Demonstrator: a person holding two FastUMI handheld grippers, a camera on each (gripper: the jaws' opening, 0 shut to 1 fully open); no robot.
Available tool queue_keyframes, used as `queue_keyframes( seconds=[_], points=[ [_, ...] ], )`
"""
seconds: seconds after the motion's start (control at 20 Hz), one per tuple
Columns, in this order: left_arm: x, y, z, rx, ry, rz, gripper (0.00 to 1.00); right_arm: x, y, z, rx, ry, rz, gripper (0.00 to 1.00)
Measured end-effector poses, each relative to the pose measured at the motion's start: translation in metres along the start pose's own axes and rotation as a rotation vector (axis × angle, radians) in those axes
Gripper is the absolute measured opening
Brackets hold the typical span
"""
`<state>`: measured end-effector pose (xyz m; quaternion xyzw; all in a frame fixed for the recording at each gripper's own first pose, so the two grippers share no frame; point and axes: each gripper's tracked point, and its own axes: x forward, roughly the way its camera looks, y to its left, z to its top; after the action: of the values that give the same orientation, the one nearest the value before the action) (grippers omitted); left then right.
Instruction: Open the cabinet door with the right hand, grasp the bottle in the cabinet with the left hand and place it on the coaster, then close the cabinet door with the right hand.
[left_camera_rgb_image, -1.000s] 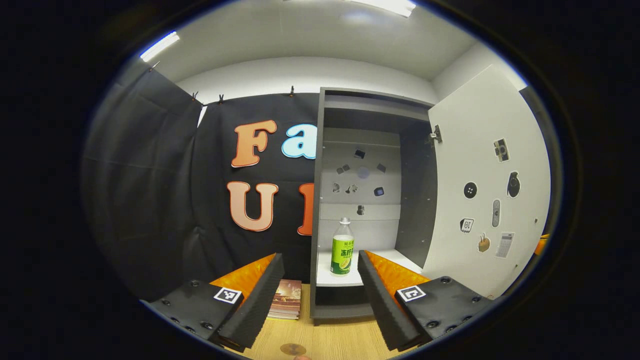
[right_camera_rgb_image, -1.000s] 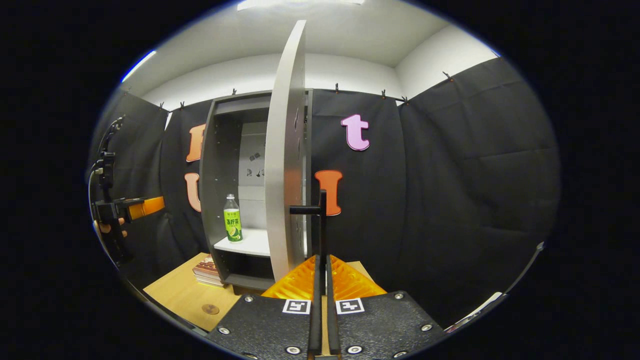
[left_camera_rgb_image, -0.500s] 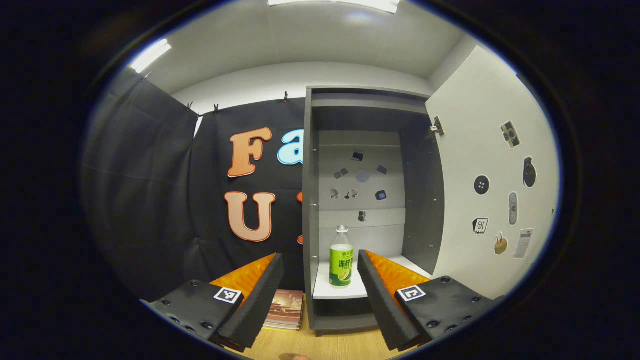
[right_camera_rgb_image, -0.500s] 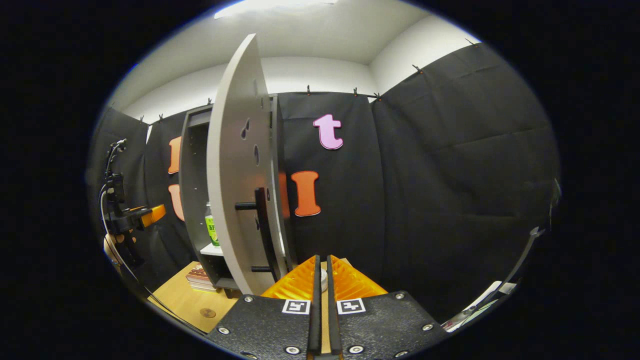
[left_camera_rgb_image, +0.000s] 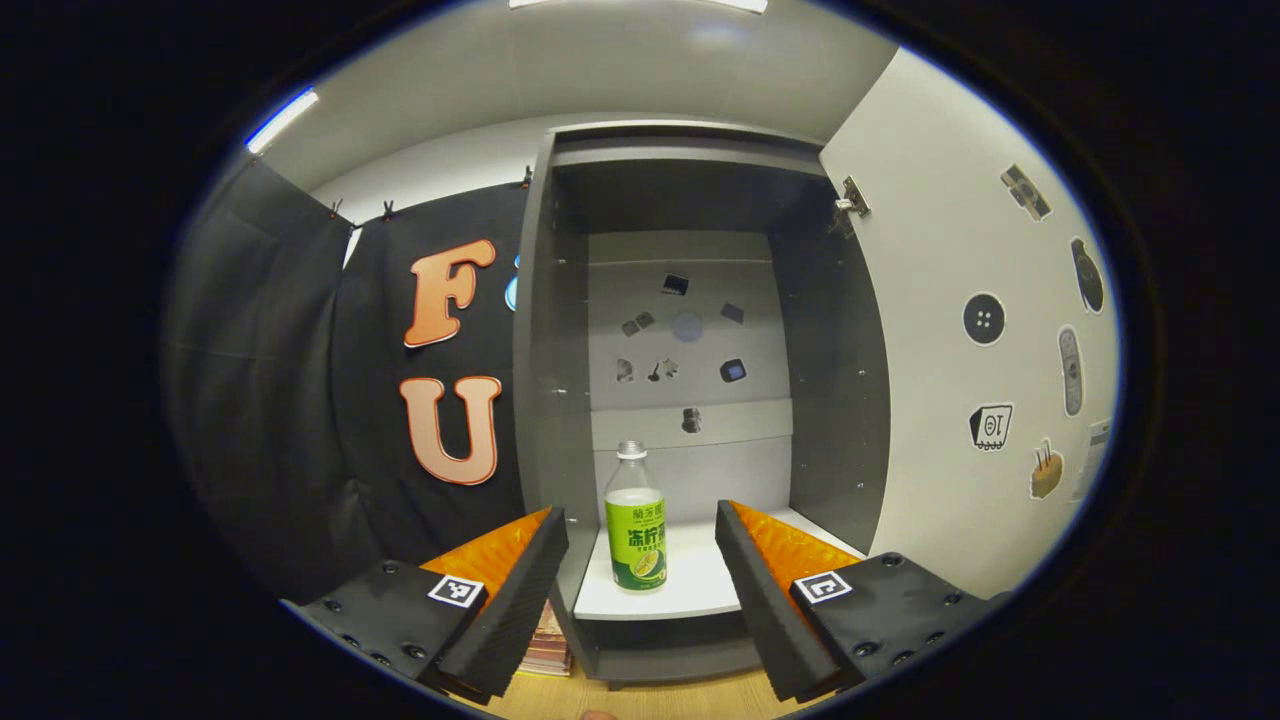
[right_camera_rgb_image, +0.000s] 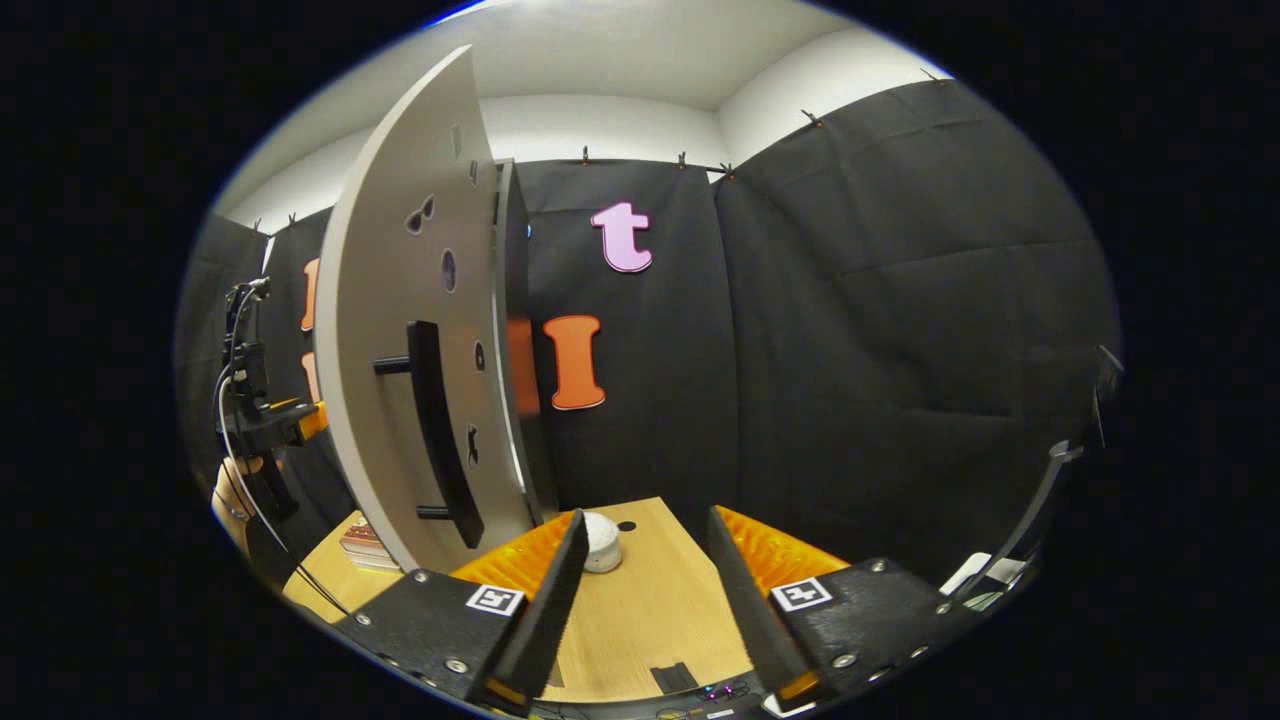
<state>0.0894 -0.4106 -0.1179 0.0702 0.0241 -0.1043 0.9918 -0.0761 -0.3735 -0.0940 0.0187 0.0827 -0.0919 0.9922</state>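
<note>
In the left gripper view, our left gripper (left_camera_rgb_image: 640, 590) faces the open cabinet (left_camera_rgb_image: 545, 380) with its jaws spread wide and holding nothing; the bottle (left_camera_rgb_image: 635, 520) stands upright on the white shelf (left_camera_rgb_image: 690, 585) inside, showing between them but untouched. The door (left_camera_rgb_image: 960, 330) is swung out to the right. In the right gripper view, a hand (right_camera_rgb_image: 232, 495) holds that gripper at far left, beside the door's handle (right_camera_rgb_image: 435, 430), and our right gripper (right_camera_rgb_image: 640, 600) hangs over the tabletop (right_camera_rgb_image: 640, 610) with jaws open and empty.

Right tool (right_camera_rgb_image: 640, 560) now spread, off the door handle (right_camera_rgb_image: 440, 430); left tool (left_camera_rgb_image: 640, 560) nearer bottle (left_camera_rgb_image: 636, 520).
</note>
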Motion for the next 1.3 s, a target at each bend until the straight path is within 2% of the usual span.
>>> queue_keyframes(
  seconds=[0.05,0.2,0.4,0.8,0.95,1.1,1.15,1.2,1.3],
  points=[
    [0.007,-0.003,-0.004,-0.005,0.010,-0.006,0.97,0.000,-0.003,-0.001,0.001,0.002,-0.005,0.86],
    [0.036,0.004,-0.022,-0.008,0.049,0.020,0.96,0.003,-0.005,-0.003,0.003,0.006,-0.018,0.93],
    [0.076,0.015,-0.044,-0.022,0.099,0.047,0.97,0.006,-0.008,-0.007,0.007,0.020,-0.048,0.93],
    [0.140,0.010,-0.062,-0.036,0.130,0.021,0.97,0.015,-0.014,-0.019,0.006,0.057,-0.114,0.93],
    [0.155,0.010,-0.070,-0.058,0.152,0.017,0.97,0.028,-0.016,-0.021,0.005,0.074,-0.134,0.93],
    [0.163,0.008,-0.072,-0.031,0.153,0.011,0.96,0.038,-0.013,-0.022,0.002,0.082,-0.143,0.93],
    [0.164,0.009,-0.072,-0.023,0.152,0.012,0.92,0.037,-0.016,-0.024,0.002,0.084,-0.146,0.93],
    [0.165,0.009,-0.072,-0.021,0.153,0.010,0.82,0.035,-0.016,-0.026,0.002,0.085,-0.149,0.93],
    [0.160,0.007,-0.071,-0.023,0.163,0.004,0.82,0.035,-0.016,-0.025,0.005,0.084,-0.150,0.93]
  ],
)
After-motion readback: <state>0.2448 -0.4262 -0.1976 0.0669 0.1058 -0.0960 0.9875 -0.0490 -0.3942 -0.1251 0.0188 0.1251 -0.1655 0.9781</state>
